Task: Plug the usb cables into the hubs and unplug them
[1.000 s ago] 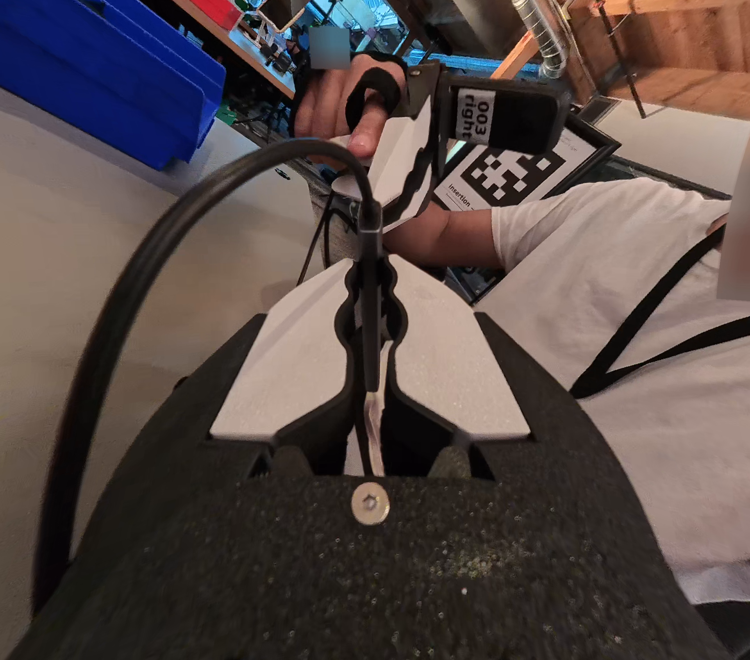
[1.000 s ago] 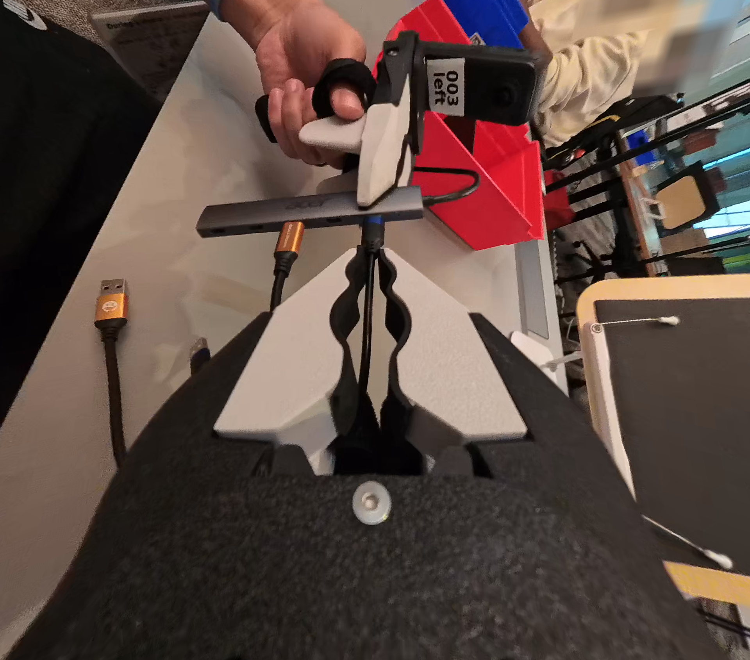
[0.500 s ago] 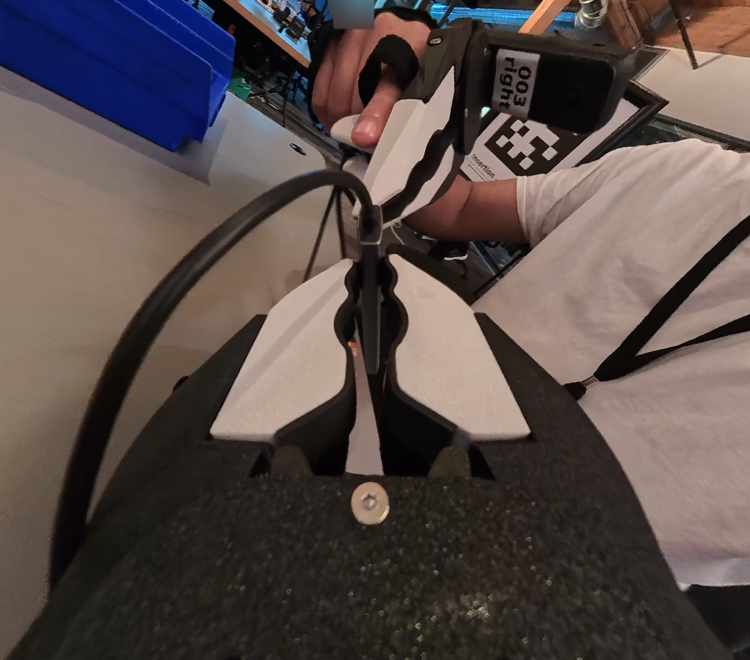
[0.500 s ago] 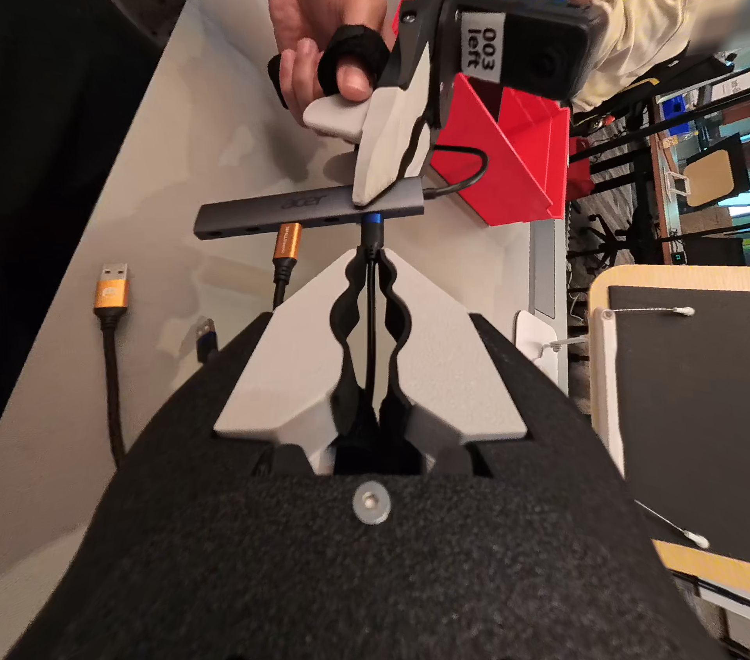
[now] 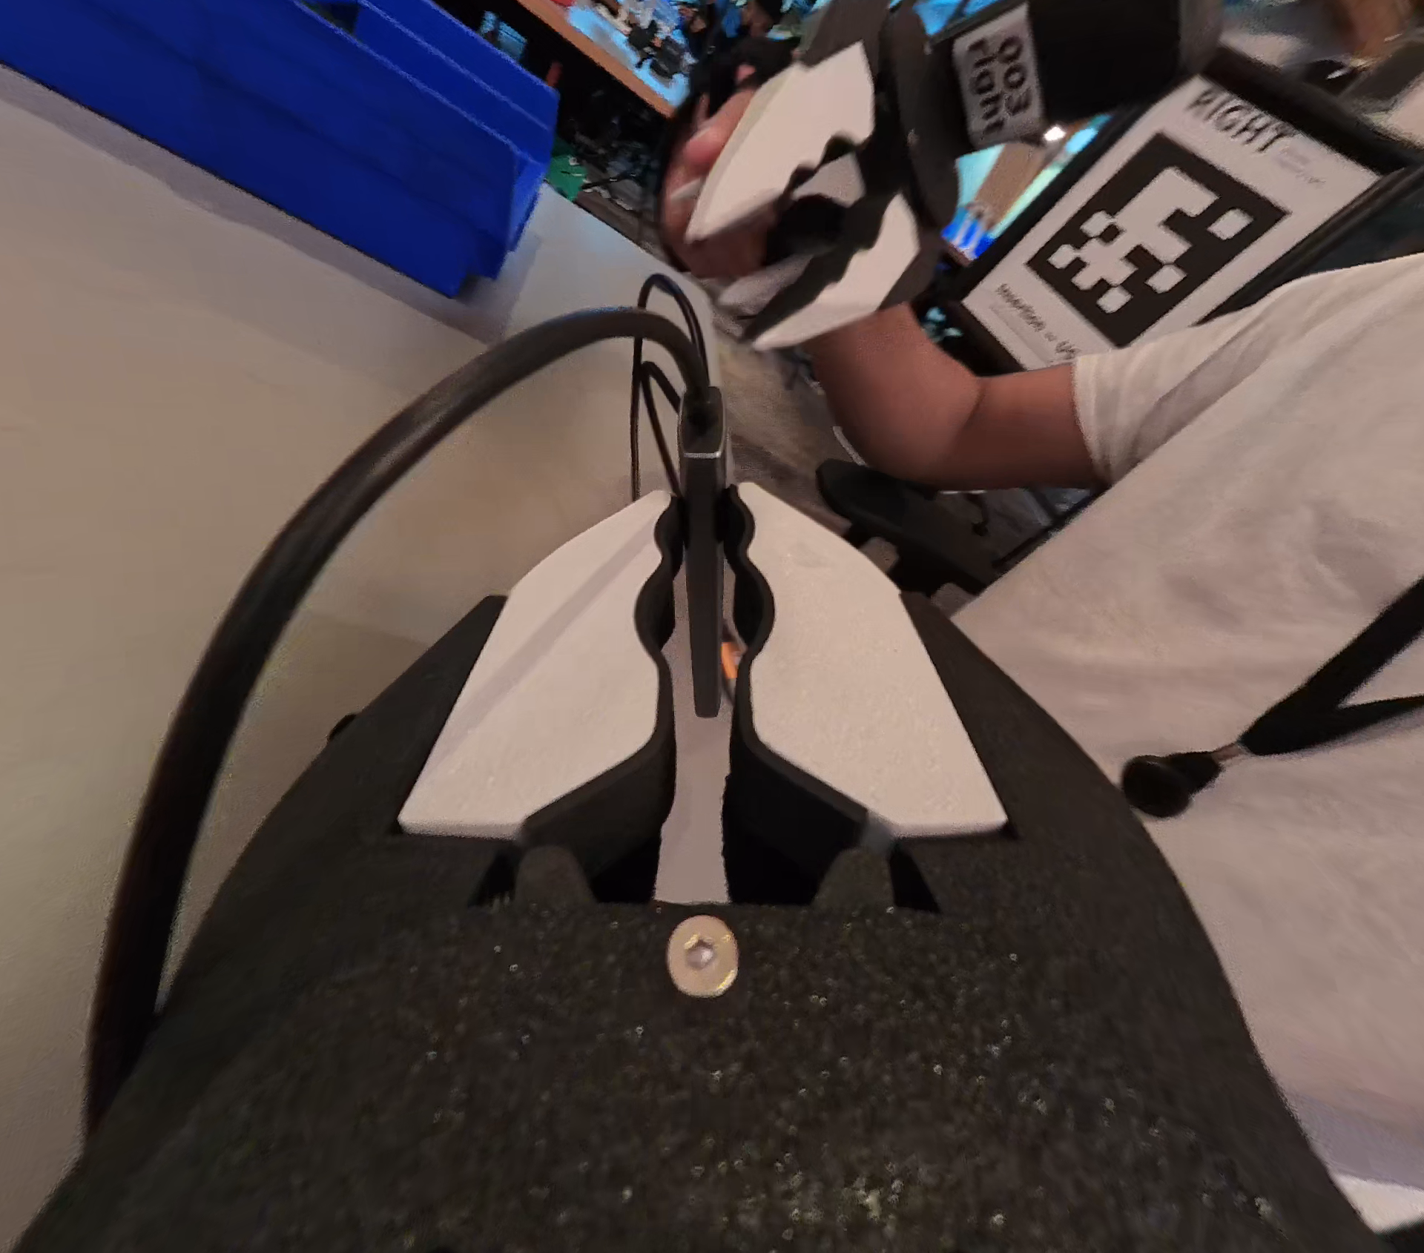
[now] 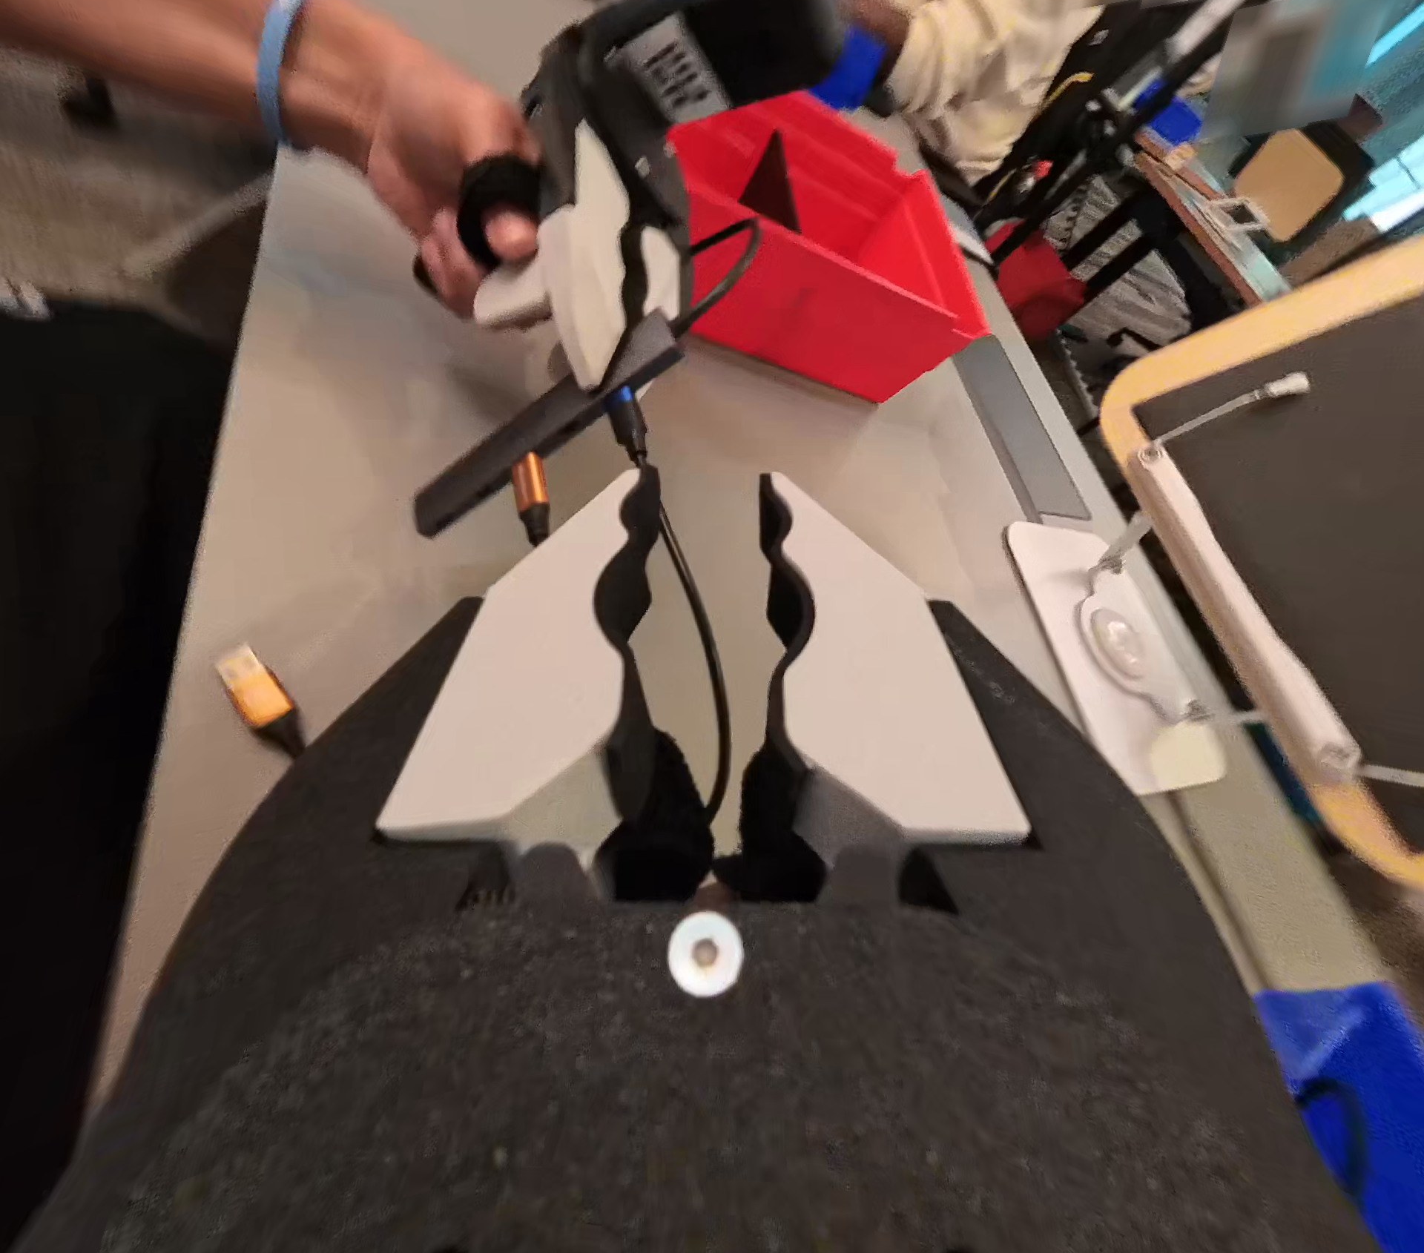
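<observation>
My left gripper (image 5: 701, 500) is shut on a slim grey USB hub (image 5: 703, 600), seen edge-on; a thick black cable (image 5: 254, 600) loops from the hub's far end round to the left. In the right wrist view the hub (image 6: 539, 438) is tilted above the table in the left gripper (image 6: 609, 330). A blue-collared plug (image 6: 624, 415) and an orange plug (image 6: 530, 488) sit in its side. My right gripper (image 6: 705, 492) is open just behind the blue-collared plug, whose thin black cable (image 6: 713, 646) hangs loose between the fingers. The right gripper (image 5: 801, 215) also shows open in the left wrist view.
A loose orange USB plug (image 6: 250, 684) lies on the pale table (image 6: 347, 369) at left. A red bin (image 6: 817, 292) stands behind the hub, blue bins (image 5: 231, 60) farther along. A wood-edged black board (image 6: 1310, 523) and a white plate (image 6: 1109, 646) are at right. A seated person (image 6: 963, 7) is beyond. The tips of one gripper are about 7 cm away from the tips of the other.
My right gripper has opened, let go of the thin cable behind the blue-collared plug, and drawn back. The left gripper has swung the hub to a tilt.
</observation>
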